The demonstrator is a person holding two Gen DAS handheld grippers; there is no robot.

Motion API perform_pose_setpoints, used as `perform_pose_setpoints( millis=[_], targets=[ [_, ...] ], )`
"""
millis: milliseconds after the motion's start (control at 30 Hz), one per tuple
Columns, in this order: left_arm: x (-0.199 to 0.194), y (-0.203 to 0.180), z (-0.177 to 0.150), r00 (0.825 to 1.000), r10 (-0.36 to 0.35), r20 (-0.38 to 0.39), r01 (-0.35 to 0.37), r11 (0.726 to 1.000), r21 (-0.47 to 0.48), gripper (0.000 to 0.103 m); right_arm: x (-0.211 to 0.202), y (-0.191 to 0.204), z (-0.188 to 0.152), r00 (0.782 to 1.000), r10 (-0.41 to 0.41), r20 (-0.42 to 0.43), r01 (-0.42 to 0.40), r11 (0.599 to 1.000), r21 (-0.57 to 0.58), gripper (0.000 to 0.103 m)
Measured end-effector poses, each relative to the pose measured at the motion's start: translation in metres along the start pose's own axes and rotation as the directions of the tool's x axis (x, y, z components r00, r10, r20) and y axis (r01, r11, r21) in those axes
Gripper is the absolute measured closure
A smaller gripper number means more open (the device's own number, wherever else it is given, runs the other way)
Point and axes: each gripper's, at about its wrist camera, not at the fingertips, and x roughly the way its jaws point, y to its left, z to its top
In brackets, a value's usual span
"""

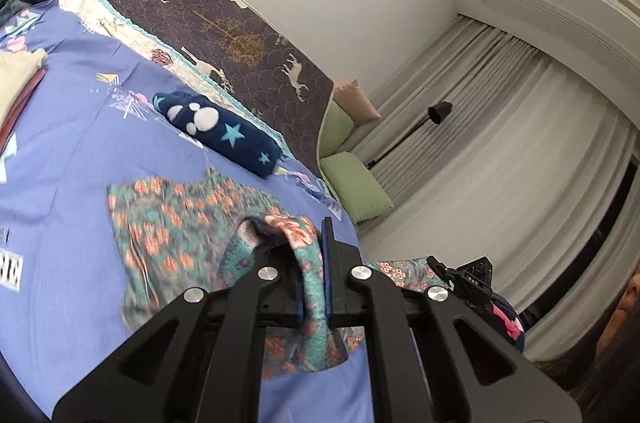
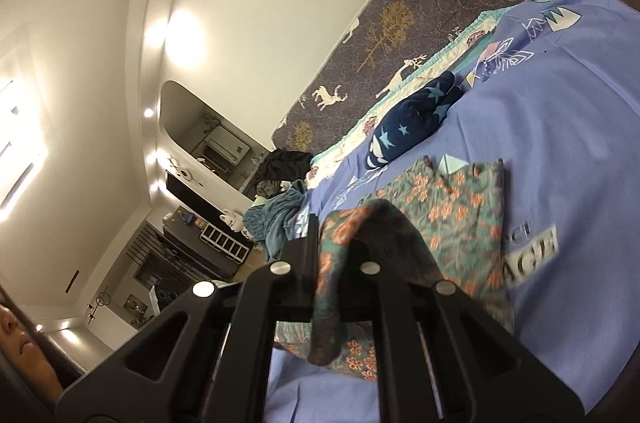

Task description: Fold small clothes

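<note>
Floral garment (image 1: 176,223) between 2 clamped hand-held grippers (image 1: 310,255) (image 2: 332,247); 1 starry bundle (image 1: 218,131).

We held one edge of the garment (image 1: 180,223) in the left hand-held gripper (image 1: 308,255) and another in the right hand-held gripper (image 2: 338,251); the rest lay on the bed (image 1: 72,159). Beyond it lay a rolled towel (image 1: 218,133), and behind that the headboard (image 1: 224,23) against the wall
</note>
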Motion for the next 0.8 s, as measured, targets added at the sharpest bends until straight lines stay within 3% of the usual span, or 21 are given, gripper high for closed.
perform_pose_setpoints(
  millis=[200,267,333,433,500,633,800],
  targets=[
    [0.049,0.039,0.043,0.998,0.062,-0.023,-0.063,0.997,-0.032,0.098,0.060,-0.025,0.043,0.998,-0.064,-0.027,0.064,0.998,0.009,0.096],
    [0.075,0.067,0.054,0.993,0.112,-0.045,-0.115,0.992,-0.055,0.088,0.086,-0.044,0.054,0.993,-0.113,-0.046,0.115,0.993,0.036,0.084],
    [0.095,0.095,0.056,0.980,0.186,-0.073,-0.191,0.978,-0.082,0.077,0.113,-0.074,0.059,0.976,-0.203,-0.082,0.209,0.975,0.075,0.069],
    [0.120,0.140,0.050,0.961,0.237,-0.145,-0.259,0.951,-0.166,0.076,0.138,-0.114,0.051,0.937,-0.313,-0.154,0.333,0.935,0.125,0.069],
    [0.127,0.157,0.044,0.954,0.243,-0.174,-0.275,0.941,-0.197,0.076,0.143,-0.130,0.044,0.927,-0.325,-0.186,0.355,0.922,0.157,0.069],
    [0.122,0.163,0.041,0.947,0.265,-0.179,-0.297,0.936,-0.187,0.069,0.142,-0.139,0.041,0.917,-0.346,-0.197,0.377,0.915,0.145,0.069],
    [0.106,0.147,0.042,0.932,0.317,-0.175,-0.337,0.936,-0.100,0.061,0.138,-0.116,0.050,0.897,-0.403,-0.183,0.404,0.914,-0.031,0.066]
  ],
)
